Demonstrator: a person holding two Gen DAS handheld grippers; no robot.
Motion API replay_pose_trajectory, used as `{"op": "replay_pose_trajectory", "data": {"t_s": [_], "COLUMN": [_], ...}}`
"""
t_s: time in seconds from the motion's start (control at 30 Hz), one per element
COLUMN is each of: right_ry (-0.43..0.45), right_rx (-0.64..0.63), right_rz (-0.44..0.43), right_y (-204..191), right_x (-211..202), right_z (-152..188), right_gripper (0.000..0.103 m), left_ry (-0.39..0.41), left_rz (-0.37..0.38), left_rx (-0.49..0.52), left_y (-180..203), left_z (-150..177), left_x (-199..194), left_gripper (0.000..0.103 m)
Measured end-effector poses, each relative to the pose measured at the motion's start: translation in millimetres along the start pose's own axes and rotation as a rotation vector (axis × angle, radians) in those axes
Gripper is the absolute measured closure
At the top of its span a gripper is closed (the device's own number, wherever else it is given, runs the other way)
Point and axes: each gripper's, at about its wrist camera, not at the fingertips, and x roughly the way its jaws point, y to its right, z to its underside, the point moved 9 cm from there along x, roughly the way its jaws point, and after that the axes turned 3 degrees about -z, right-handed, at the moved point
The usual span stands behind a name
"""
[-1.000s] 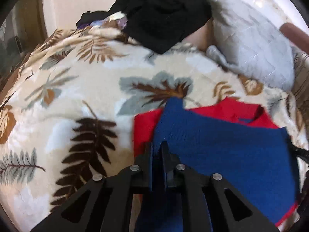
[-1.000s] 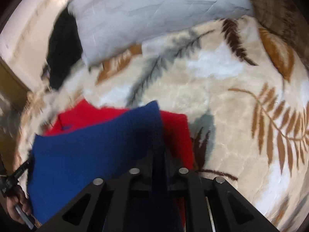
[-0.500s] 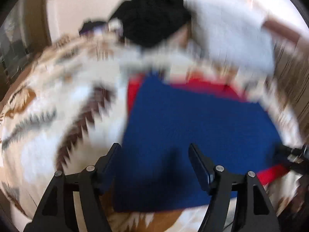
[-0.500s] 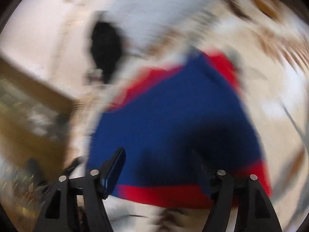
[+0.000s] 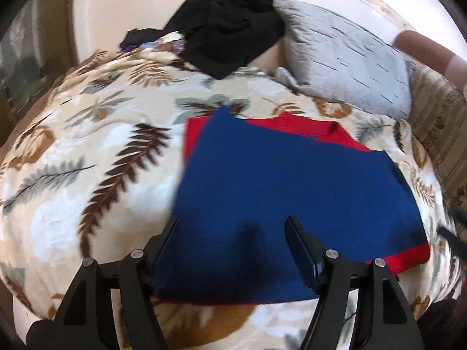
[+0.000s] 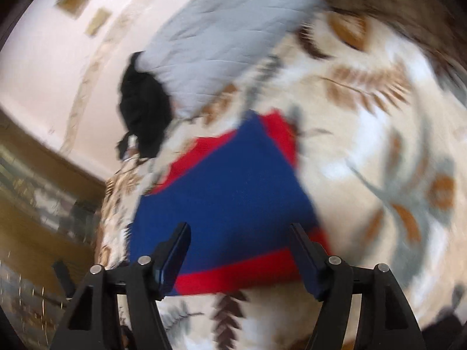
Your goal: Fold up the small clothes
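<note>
Blue-and-red garment (image 5: 292,186) lies folded on leaf-print blanket (image 5: 96,151); left gripper (image 5: 232,227) & right gripper (image 6: 240,233) both released, right's jaws just widened; pillow (image 5: 347,67) at 1 o'clock.

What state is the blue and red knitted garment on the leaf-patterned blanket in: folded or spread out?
Folded. The blue and red knitted garment lies as a flat, compact rectangle, a blue layer doubled over the red, whose edges show beyond it.

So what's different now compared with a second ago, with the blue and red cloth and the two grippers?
Both grippers let go: the left gripper and right gripper were shut on the blue cloth, their jaws have just opened, and they drew back. The cloth lies folded over the red cloth. Pillow and black garment unchanged.
</note>
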Motion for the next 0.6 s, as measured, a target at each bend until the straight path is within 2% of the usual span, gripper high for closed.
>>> {"op": "replay_pose_trajectory", "data": {"t_s": [0.07, 0.1, 0.13, 0.17, 0.2, 0.23, 0.27, 0.37, 0.4, 0.43, 0.47, 0.53, 0.6], "right_ry": [-0.024, -0.069, -0.112, -0.145, -0.164, -0.149, -0.127, -0.037, -0.024, -0.031, -0.05, -0.095, -0.142], "right_rx": [-0.021, -0.015, 0.009, 0.057, 0.134, 0.151, 0.142, 0.055, 0.036, 0.026, 0.016, 0.008, -0.005], "right_rz": [-0.018, -0.04, -0.028, 0.045, 0.06, 0.037, 0.023, 0.058, 0.073, 0.081, 0.096, 0.178, 0.155], "right_y": [-6, -4, 7, 30, 50, 50, 46, 37, 38, 42, 48, 67, 71], "right_x": [18, 38, 55, 69, 76, 70, 61, 45, 49, 57, 70, 98, 116], "right_z": [-9, -13, -13, -11, -10, -14, -23, -56, -71, -81, -90, -102, -100], "right_gripper": [0.029, 0.022, 0.022, 0.022, 0.034, 0.037, 0.037, 0.033, 0.027, 0.021, 0.02, 0.02, 0.02], "left_ry": [-0.026, -0.081, -0.129, -0.104, -0.083, -0.084, -0.071, -0.015, -0.017, -0.019, -0.027, -0.063, -0.063], "left_rz": [-0.007, -0.03, -0.049, -0.067, -0.075, -0.073, -0.05, -0.012, 0.005, 0.023, 0.021, 0.006, -0.007], "left_rx": [0.038, 0.062, 0.086, 0.116, 0.139, 0.149, 0.149, 0.124, 0.121, 0.121, 0.126, 0.137, 0.138], "left_y": [7, 7, 8, 11, 14, 16, 19, 27, 32, 37, 42, 46, 48], "left_z": [4, 13, 22, 23, 21, 21, 17, 1, -2, -5, -6, -2, 1], "left_x": [16, 32, 45, 46, 41, 36, 29, 19, 21, 25, 32, 47, 54], "left_gripper": [0.031, 0.031, 0.03, 0.03, 0.03, 0.03, 0.03, 0.03, 0.03, 0.029, 0.029, 0.029, 0.027]}}
